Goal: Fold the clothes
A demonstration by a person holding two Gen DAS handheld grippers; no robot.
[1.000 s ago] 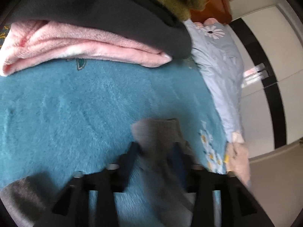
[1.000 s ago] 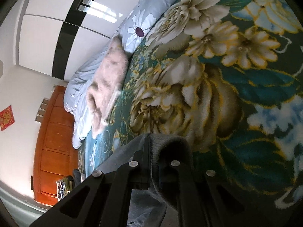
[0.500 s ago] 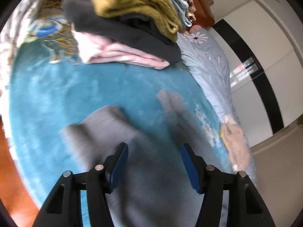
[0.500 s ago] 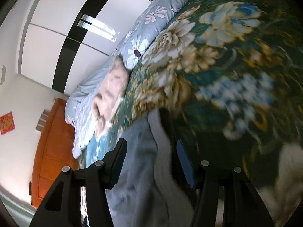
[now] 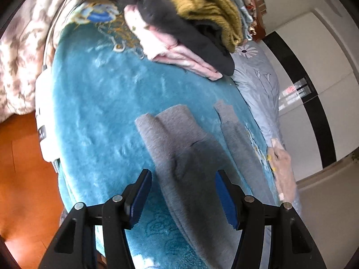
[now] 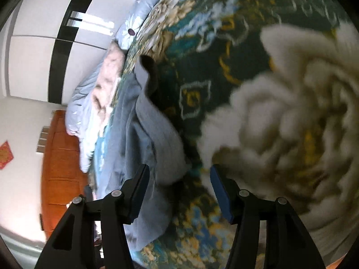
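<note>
A grey garment [image 5: 190,157] lies spread on the teal blanket [image 5: 101,112], with a second grey part [image 5: 237,139] stretched out beside it on the right. My left gripper [image 5: 182,196] hovers open over its near end, and the blue pads grip nothing. In the right wrist view the same grey garment [image 6: 157,139] lies rumpled on the flowered blanket [image 6: 269,112]. My right gripper [image 6: 178,191] stands open above the garment's near edge, apart from the cloth.
A stack of folded clothes [image 5: 190,22], pink, black and mustard, sits at the far end of the bed. A pale blue quilt [image 5: 262,85] lies along the right side with a pink cloth [image 5: 282,168] on it. Orange wood floor [image 5: 22,179] shows at the left, a white wardrobe [image 6: 33,56] beyond.
Both grippers have let go of the grey garment and drawn back from it. It now lies flat on the blanket in front of them.
</note>
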